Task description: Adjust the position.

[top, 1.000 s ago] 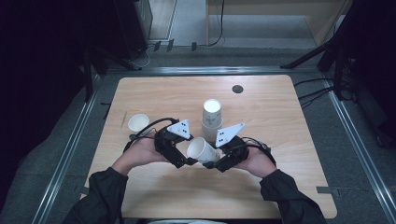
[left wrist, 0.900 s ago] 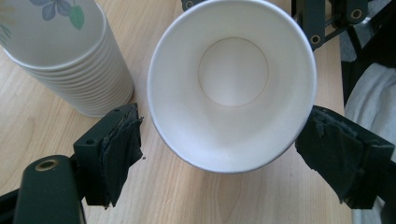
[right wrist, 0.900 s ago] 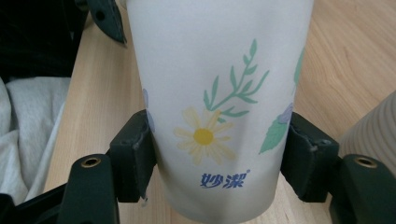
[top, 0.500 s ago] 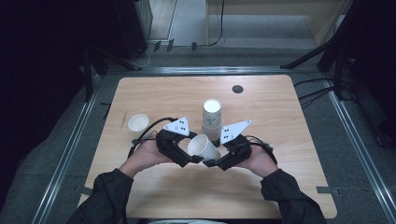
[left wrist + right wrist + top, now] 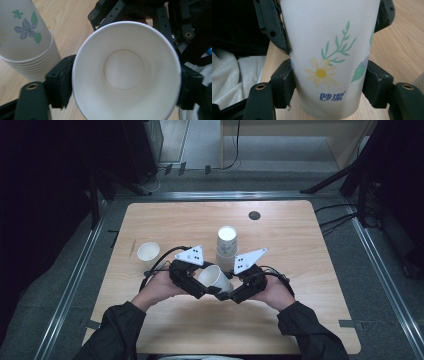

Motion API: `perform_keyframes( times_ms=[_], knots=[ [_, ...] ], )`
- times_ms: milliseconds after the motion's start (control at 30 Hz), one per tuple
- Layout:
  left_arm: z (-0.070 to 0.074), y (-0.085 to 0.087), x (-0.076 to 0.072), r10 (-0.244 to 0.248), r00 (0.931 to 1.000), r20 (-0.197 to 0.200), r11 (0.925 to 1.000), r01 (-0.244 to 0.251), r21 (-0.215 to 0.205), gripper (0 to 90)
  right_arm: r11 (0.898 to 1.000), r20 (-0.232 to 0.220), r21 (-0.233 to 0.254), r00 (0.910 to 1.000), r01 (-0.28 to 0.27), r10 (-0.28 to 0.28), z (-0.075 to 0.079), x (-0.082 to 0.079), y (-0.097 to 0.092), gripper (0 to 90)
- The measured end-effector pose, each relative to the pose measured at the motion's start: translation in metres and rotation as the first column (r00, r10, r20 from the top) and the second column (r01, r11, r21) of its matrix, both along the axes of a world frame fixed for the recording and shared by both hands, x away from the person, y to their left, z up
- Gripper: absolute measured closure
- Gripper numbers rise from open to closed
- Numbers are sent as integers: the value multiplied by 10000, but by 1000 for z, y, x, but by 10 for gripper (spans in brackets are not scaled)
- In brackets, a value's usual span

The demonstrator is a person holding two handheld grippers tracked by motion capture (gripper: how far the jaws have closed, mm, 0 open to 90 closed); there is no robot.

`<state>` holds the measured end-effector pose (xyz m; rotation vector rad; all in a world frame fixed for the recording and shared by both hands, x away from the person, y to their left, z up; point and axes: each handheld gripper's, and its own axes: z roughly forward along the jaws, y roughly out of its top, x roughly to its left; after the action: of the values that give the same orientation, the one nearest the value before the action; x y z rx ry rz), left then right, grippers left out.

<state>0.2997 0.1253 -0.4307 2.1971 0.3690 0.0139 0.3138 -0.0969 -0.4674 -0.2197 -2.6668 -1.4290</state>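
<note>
A white paper cup with a flower print lies on its side above the table, held between both grippers. My right gripper is shut on its lower body, with a pad on each side of the daisy. In the left gripper view the cup's open mouth faces the camera. My left gripper has just been closing its jaws, and its pads now press the rim on both sides. In the high view the left gripper and right gripper meet at the cup, near the table's front middle.
A stack of upturned flowered cups stands just behind the grippers, and also shows in the left gripper view. A single upright cup sits to the left. A small dark disc lies near the wooden table's far edge.
Hands and cup stay where they were. The left gripper's jaws have drawn in closer around the cup's mouth.
</note>
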Motion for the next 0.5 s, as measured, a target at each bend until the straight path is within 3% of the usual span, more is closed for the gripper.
perform_keyframes(
  times_ms=[233, 500],
  knots=[
    [1, 0, 1, -63, 10000, 29, 9999, 63, 82, 234, 10000, -235, -39, 9997, 40, -41, 0, 1, 0, 347],
    [2, -1, 0, -122, 9999, 79, 9998, 120, 162, 246, 9998, -133, -221, 9999, 18, -21, 0, 0, 1, 341]
  ],
)
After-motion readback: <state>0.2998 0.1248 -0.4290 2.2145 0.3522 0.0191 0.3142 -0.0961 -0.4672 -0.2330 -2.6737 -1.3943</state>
